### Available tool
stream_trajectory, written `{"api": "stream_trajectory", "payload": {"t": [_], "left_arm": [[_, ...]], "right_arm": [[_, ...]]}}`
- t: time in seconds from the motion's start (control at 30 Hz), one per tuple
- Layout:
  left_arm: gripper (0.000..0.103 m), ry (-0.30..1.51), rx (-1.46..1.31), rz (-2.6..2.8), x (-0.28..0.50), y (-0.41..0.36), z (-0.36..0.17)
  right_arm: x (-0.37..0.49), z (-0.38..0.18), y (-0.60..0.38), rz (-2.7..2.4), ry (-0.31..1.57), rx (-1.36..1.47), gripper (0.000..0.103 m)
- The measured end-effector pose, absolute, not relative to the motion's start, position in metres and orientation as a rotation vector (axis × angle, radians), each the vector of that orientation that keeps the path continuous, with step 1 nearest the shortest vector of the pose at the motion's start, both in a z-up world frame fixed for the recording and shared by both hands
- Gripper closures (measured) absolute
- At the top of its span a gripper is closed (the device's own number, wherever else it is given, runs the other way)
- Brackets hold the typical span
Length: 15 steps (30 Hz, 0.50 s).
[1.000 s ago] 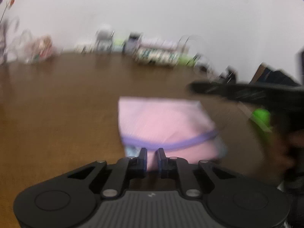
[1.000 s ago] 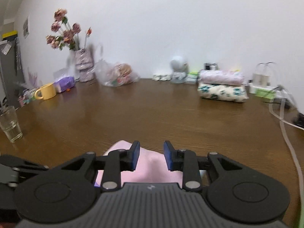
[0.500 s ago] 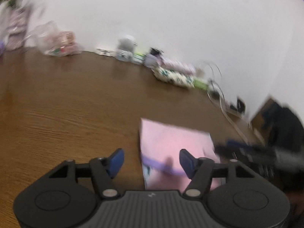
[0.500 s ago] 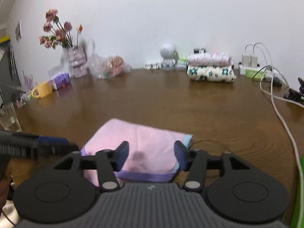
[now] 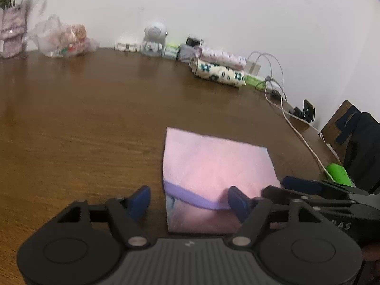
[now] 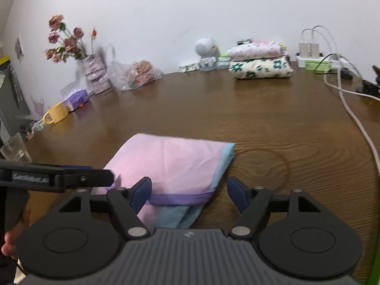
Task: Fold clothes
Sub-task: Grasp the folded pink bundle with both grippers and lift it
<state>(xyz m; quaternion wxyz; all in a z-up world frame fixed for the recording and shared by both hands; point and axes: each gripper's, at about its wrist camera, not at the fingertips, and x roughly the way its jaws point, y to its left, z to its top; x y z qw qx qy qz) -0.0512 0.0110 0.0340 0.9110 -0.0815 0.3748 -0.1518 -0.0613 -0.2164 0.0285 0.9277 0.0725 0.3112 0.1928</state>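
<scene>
Plainly, both tools, left tool (image 5: 187, 200) and right tool (image 6: 187, 191), are held wide over folded pink cloth (image 6: 171, 163) on brown desk (image 6: 261, 118); writing is blurred.

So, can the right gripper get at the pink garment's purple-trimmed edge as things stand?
Probably yes: the right gripper is open just above the purple trim of the pink garment, nothing between them.

We see even, soft indoor light with no hard shadows. The brown table (image 6: 261, 109) carries a dull sheen near the white wall (image 6: 190, 7). Both fisheye views bend straight lines and go black at the corners. The left wrist view is softly blurred; the pink cloth (image 5: 213, 163) looks smeared.
</scene>
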Motion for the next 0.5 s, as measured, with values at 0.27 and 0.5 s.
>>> {"api": "stream_trajectory", "payload": {"t": [0.27, 0.5], "left_arm": [[0.086, 0.777, -0.118, -0.367, -0.051, 0.006, 0.027], [0.096, 0.727, -0.184, -0.454, -0.043, 0.014, 0.044]], "right_arm": [[-0.061, 0.017, -0.200, 0.471, 0.636, 0.137, 0.075], [-0.056, 0.054, -0.211, 0.471, 0.588, 0.169, 0.090]]}}
